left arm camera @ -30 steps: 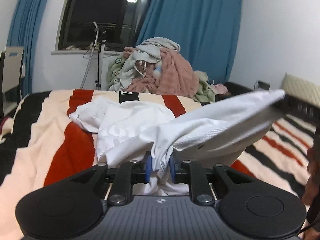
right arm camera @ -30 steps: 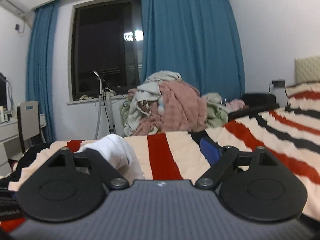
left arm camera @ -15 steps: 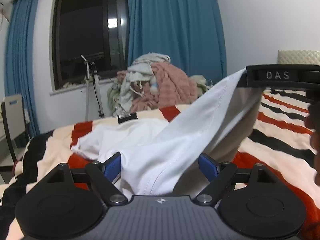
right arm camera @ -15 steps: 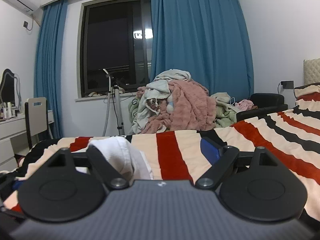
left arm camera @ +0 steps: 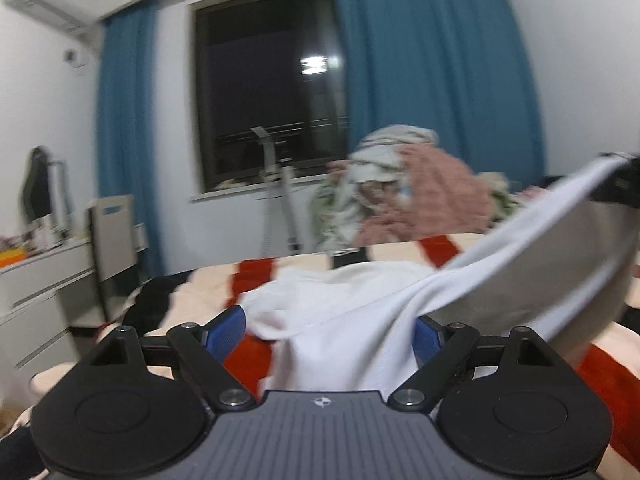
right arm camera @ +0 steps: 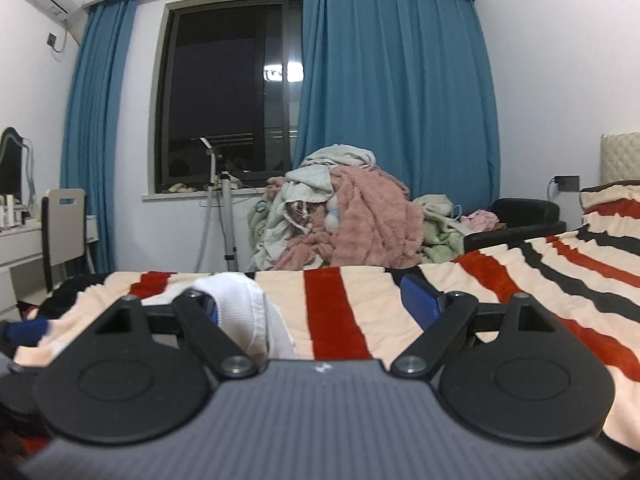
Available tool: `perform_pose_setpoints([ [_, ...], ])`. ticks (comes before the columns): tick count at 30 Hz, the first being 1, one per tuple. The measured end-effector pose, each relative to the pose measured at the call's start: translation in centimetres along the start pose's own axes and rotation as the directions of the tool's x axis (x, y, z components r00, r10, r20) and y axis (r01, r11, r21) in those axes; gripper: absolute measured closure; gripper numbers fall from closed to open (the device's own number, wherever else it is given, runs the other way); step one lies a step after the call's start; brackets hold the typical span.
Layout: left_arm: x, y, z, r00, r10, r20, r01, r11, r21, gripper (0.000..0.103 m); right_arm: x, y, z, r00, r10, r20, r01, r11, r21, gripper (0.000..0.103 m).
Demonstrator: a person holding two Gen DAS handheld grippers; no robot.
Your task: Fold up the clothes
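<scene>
A white garment (left arm camera: 360, 312) lies on the striped bed blanket (left arm camera: 208, 292) and drapes between the open fingers of my left gripper (left arm camera: 330, 330). One end of it stretches up to the right, where it hangs on the other gripper (left arm camera: 618, 184) at the frame edge. In the right wrist view my right gripper (right arm camera: 316, 304) is open, and a fold of the white garment (right arm camera: 248, 304) lies over its left finger (right arm camera: 210, 308). The right finger pad (right arm camera: 418, 300) is bare.
A pile of clothes and a pink blanket (right arm camera: 352, 220) sits past the bed's far edge under the window. A chair (right arm camera: 64, 232) and white desk (right arm camera: 16, 248) stand at the left. The striped blanket (right arm camera: 500, 280) spreads right toward the headboard (right arm camera: 620, 156).
My left gripper has opened; it was shut on the white garment a second ago. It has tilted up and swung left. The right gripper stays open with cloth over its left finger.
</scene>
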State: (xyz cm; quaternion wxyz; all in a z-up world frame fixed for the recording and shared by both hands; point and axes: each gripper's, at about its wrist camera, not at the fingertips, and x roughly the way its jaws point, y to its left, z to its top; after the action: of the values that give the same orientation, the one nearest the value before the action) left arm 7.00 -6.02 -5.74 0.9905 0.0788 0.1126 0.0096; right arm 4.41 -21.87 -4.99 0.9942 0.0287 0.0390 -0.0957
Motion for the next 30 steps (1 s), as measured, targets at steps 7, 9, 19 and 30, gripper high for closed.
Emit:
perform_pose_setpoints([
  [7, 1.0, 2.0, -0.2, 0.992, 0.063, -0.106, -0.064, 0.998, -0.005, 0.010, 1.7, -1.6, -1.1, 0.990, -0.088, -0.108, 0.093, 0.995, 0.037, 0.019],
  [9, 1.1, 2.1, -0.6, 0.989, 0.091, -0.118, -0.087, 0.995, 0.038, 0.009, 2.2, -2.1, -1.5, 0.985, -0.103, -0.138, 0.110, 0.993, 0.044, 0.019],
  [19, 3.7, 2.8, -3.5, 0.932, 0.028, -0.362, -0.008, 0.998, 0.056, 0.002, 1.1, -1.9, -0.9, 0.990, -0.136, -0.035, 0.136, 0.991, 0.011, 0.018],
  [30, 1.1, 6.4, 0.2, 0.975, 0.189, -0.114, -0.200, 0.976, -0.091, 0.000, 3.5, -2.6, -2.1, 0.975, -0.125, -0.182, 0.127, 0.992, -0.002, 0.018],
])
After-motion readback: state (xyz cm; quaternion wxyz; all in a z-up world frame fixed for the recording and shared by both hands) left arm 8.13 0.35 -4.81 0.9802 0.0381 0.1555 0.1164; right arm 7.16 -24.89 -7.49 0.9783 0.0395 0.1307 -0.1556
